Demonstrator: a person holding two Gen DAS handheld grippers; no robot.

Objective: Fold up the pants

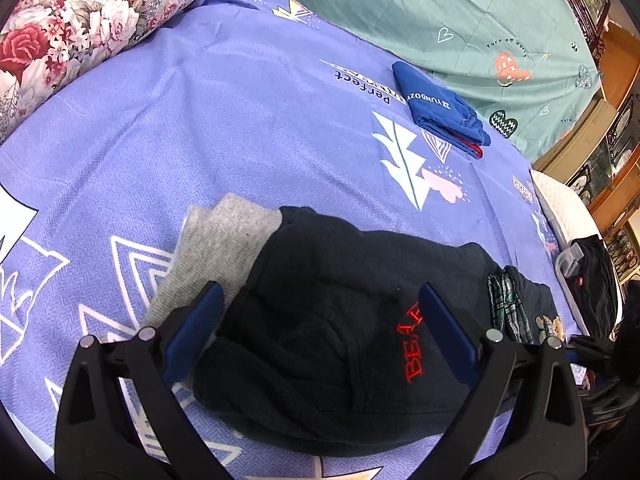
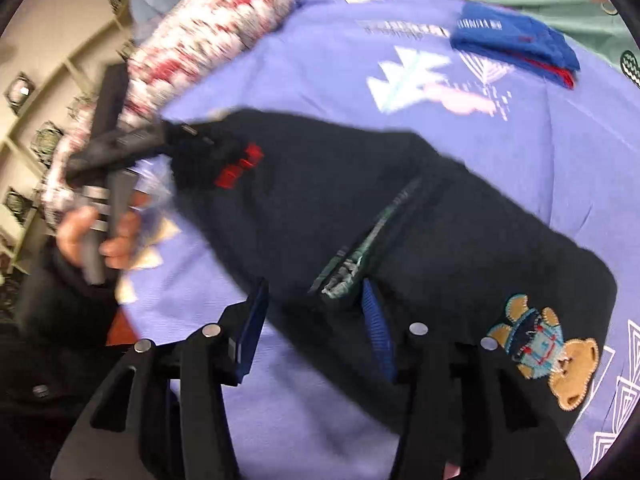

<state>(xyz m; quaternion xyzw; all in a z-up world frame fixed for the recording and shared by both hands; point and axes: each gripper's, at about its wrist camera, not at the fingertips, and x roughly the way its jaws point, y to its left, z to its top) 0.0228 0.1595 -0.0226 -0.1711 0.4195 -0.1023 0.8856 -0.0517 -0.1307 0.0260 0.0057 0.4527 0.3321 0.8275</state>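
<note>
**Dark pants on lilac sheet, both grippers over the cloth**

Plenty of bare lilac printed bedsheet (image 1: 224,112) beyond the garment, bounded on the far left by a rolled floral quilt in red and white (image 1: 76,24) and at the far side by a green heart-patterned sheet (image 1: 460,12). Near that seam, well apart from the work, a small folded blue garment with a red edge (image 1: 436,108). Right edge of the bed close, with brown wooden shelving (image 1: 612,128) past it.

Left gripper (image 1: 320,312): blue-padded fingers (image 1: 204,320) spread wide, straddling the bunched end of the black pants (image 1: 320,320) without pinching; red "BEAR" lettering beside the right-hand pad. Seen blurred from the right wrist view, in a bare hand (image 2: 100,236), tips at the cloth by the red lettering; contact there unclear.

Right gripper (image 2: 316,308): fingers partly apart, dark fabric lying between them near a plaid-lined pocket slit (image 2: 360,256); grip on the cloth not certain through the blur.

Pants lying slantwise across the sheet, rumpled, an embroidered teddy-bear patch (image 2: 548,348) at the near right, grey ribbed fabric (image 1: 216,248) showing at the far left end.
</note>
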